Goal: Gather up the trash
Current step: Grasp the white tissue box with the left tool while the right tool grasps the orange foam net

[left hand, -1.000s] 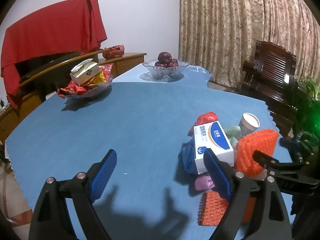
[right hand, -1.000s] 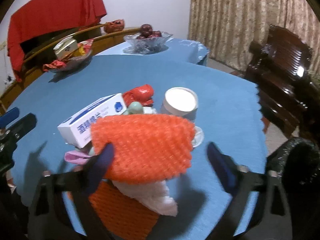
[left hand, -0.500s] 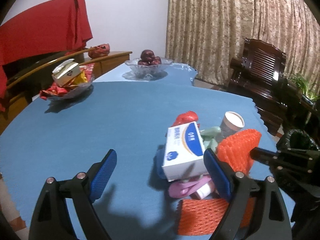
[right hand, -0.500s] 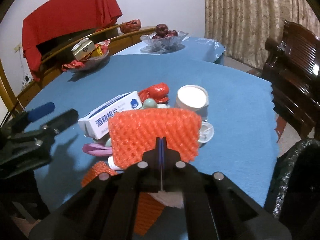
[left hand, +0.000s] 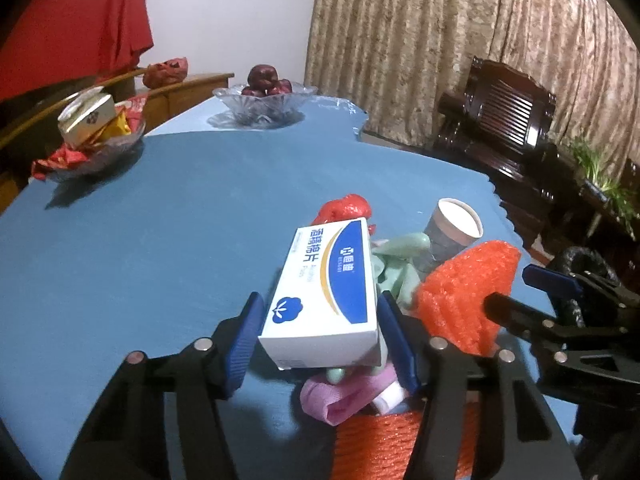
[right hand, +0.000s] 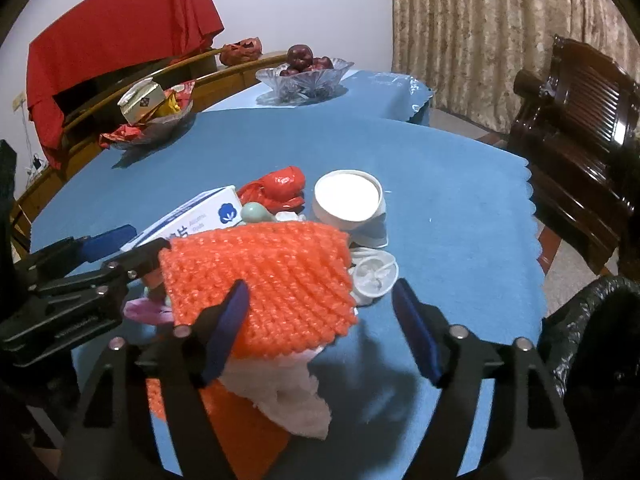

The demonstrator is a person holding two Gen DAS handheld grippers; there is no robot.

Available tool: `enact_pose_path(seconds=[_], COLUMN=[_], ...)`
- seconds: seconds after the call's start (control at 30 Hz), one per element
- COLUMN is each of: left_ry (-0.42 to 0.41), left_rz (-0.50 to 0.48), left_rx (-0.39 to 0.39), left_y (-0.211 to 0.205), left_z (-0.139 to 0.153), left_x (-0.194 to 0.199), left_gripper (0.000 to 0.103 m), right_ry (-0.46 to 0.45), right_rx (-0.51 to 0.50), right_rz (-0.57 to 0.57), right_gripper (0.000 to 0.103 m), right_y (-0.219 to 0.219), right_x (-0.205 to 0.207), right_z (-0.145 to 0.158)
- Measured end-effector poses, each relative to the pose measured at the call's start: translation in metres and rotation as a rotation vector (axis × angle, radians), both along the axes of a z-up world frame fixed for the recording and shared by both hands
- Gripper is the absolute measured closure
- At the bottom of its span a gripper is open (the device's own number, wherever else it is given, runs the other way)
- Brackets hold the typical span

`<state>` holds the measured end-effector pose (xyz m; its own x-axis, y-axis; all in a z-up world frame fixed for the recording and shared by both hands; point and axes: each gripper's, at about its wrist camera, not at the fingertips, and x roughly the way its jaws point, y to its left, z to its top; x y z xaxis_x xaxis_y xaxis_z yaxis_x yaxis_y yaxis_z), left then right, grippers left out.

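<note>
Left wrist view: the left gripper (left hand: pixel 320 336) has just been closing, and its blue pads now flank the white-and-blue cardboard box (left hand: pixel 326 296) on both sides. The near pads look to be touching the box walls, so the grip is judged made or all but made; a second ago the box lay ahead of wide jaws. The box sits on top of the trash pile, just ahead of this gripper, with a pink rolled wrapper (left hand: pixel 334 398) under it and a grey paper cup (left hand: pixel 452 232) beyond to the right. Right wrist view: the right gripper (right hand: pixel 320 328) has just been opening after a brief clench, and stands released. The orange foam net sleeve (right hand: pixel 260 284) lies against its left finger, not squeezed. A black bin bag (right hand: pixel 592 340) waits at this gripper's right. Judgement: the box is ready to lift; the sleeve needs a fresh grasp.
</note>
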<state>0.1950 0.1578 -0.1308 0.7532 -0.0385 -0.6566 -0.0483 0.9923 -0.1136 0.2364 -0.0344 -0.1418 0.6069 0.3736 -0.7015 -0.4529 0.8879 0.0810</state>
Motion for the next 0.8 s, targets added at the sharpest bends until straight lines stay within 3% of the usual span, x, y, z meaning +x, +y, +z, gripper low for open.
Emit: enact_pose_path(seconds=[0.07, 0.1, 0.23, 0.47, 0.8], left_ry=[-0.007, -0.01, -0.018, -0.057, -0.121], left_rz=[-0.005, -0.006, -0.007, 0.028, 0.029], left_rx=[-0.005, -0.004, -0.005, 0.007, 0.005], left_y=[0.001, 0.001, 0.002, 0.008, 0.001], left_z=[0.0, 0.001, 0.004, 0.02, 0.051], left_x=[-0.001, -0.002, -0.005, -0.016, -0.04], left_gripper=[0.046, 0.046, 0.046, 0.047, 0.047], right_ry=[0.013, 0.027, 0.037, 0.015, -0.085], right_rx=[0.008, 0.029, 0.042, 0.075, 0.115], right_rz=[0.022, 0.053, 0.089, 0.087, 0.048], right_gripper=[0.034, 0.053, 0.088, 0.091, 0.092], right_y=[0.001, 0.002, 0.005, -0.007, -0.031], right_x=[0.004, 0.006, 0.008, -0.002, -0.03], right_z=[-0.003, -0.004, -0.002, 0.012, 0.061])
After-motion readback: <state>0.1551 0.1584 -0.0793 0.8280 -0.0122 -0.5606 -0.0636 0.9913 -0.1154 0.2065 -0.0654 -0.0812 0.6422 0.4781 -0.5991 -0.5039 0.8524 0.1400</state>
